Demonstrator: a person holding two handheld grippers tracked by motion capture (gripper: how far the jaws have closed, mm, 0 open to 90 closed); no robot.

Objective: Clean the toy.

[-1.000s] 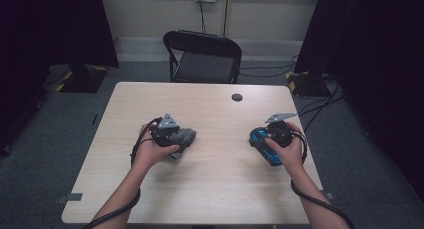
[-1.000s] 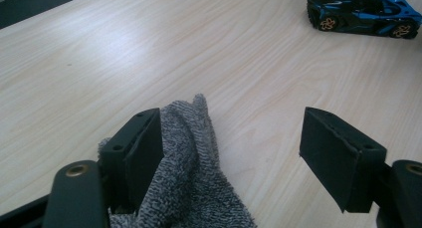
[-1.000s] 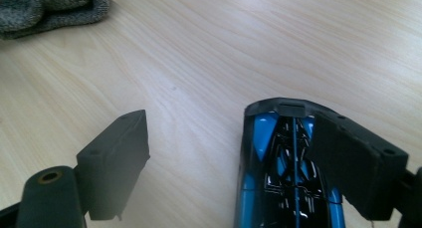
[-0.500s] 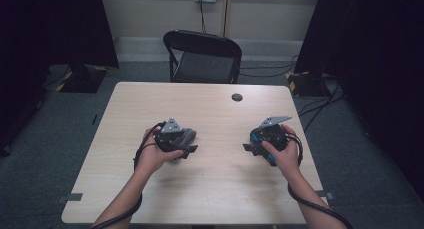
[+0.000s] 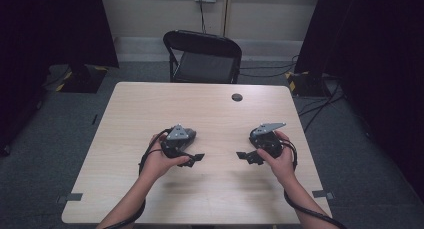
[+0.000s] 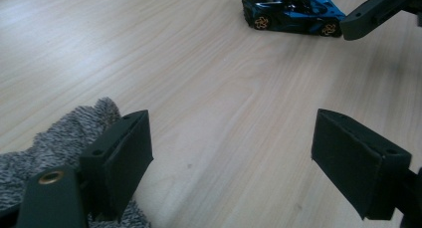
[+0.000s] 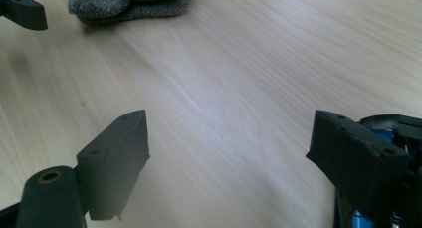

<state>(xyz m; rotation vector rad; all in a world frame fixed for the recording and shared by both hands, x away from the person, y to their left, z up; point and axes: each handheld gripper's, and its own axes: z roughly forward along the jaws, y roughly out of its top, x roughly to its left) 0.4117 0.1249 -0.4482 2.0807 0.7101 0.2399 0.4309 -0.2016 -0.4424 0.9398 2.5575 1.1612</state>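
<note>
wood-grain table (image 5: 210, 114) bears both things: a grey knitted cloth (image 6: 59, 133) lies just beside the left gripper (image 6: 234, 158), and a blue toy car (image 6: 291, 11) sits close by the right gripper (image 7: 229, 158). neither is lifted, so any carrying or placing looks undone. the left jaws have just been opening and stand wide with nothing between them; the right jaws gape empty too.

Both grippers black w/ black cables, grey 3-cornered top plates; jaw pads flat black, brass screw insert.
</note>
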